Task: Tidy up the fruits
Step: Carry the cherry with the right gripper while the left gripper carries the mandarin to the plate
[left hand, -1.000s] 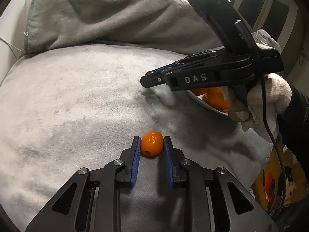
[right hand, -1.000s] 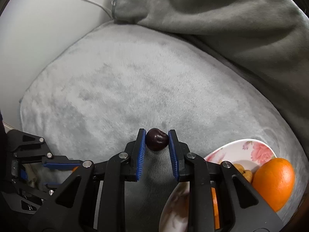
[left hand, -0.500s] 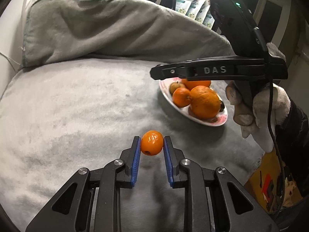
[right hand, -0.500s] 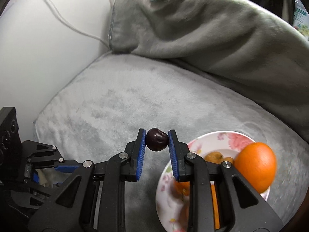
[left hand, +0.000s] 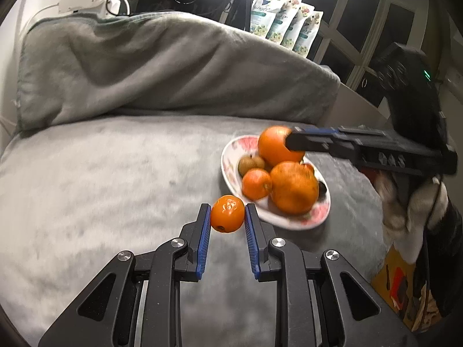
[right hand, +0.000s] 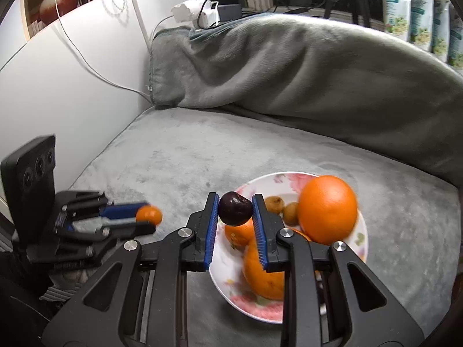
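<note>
My left gripper [left hand: 227, 215] is shut on a small orange [left hand: 227, 214] and holds it above the grey cushion, just left of the floral plate [left hand: 231, 150]. My right gripper [right hand: 235, 206] is shut on a dark cherry [right hand: 235, 208] and holds it over the plate's [right hand: 363, 231] near left part. The plate holds large oranges [right hand: 327, 209], a smaller orange [left hand: 256, 183] and small brown fruits [right hand: 275, 201]. The left gripper with its orange shows in the right wrist view [right hand: 149, 215]; the right gripper shows from the side in the left wrist view [left hand: 292, 141].
A grey blanket [left hand: 162, 66] is heaped along the back of the cushion [left hand: 101, 179]. A white wall [right hand: 72, 86] with cables stands to the left. Pouches [left hand: 286, 26] and windows are behind. A gloved hand [left hand: 413, 214] holds the right gripper.
Both grippers have lifted with their fruit and moved toward the plate. The right gripper has swung over the plate; the plate's fruits have come fully into view.
</note>
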`<action>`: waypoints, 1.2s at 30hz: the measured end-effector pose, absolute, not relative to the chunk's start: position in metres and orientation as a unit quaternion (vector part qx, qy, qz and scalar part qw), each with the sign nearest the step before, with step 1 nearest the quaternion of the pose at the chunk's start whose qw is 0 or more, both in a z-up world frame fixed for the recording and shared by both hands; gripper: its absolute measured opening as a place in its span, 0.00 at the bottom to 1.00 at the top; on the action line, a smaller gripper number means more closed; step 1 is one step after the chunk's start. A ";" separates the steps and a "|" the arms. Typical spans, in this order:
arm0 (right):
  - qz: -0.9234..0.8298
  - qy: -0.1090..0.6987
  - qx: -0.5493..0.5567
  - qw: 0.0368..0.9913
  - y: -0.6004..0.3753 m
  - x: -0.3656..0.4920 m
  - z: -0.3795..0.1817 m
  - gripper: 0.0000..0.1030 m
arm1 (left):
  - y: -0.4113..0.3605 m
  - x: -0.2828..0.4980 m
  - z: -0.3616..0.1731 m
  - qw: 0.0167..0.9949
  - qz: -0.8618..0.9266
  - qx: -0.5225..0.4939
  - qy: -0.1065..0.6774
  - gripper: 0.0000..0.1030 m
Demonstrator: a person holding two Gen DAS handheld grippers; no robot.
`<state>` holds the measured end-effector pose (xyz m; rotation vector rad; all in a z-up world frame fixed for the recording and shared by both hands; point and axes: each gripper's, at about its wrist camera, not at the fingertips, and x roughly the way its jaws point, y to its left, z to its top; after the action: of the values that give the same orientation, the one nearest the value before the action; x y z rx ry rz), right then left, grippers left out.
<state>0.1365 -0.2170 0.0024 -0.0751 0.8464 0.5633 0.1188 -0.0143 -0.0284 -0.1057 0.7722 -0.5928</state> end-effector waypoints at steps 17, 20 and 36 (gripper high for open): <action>0.282 0.405 -0.035 0.869 -0.224 0.107 -0.005 0.24 | -0.045 0.178 -0.021 0.872 -0.307 -0.059 0.376 0.21; 0.283 0.410 -0.035 0.867 -0.224 0.106 -0.010 0.24 | -0.048 0.187 -0.022 0.868 -0.311 -0.061 0.384 0.21; 0.288 0.407 -0.047 0.865 -0.224 0.099 -0.021 0.24 | -0.078 0.207 -0.023 0.850 -0.335 -0.053 0.402 0.21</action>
<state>0.0989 -0.2236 -0.0207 -0.0992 0.8532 0.6033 0.2065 -0.0785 -0.0234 -0.1111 0.8472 -0.7055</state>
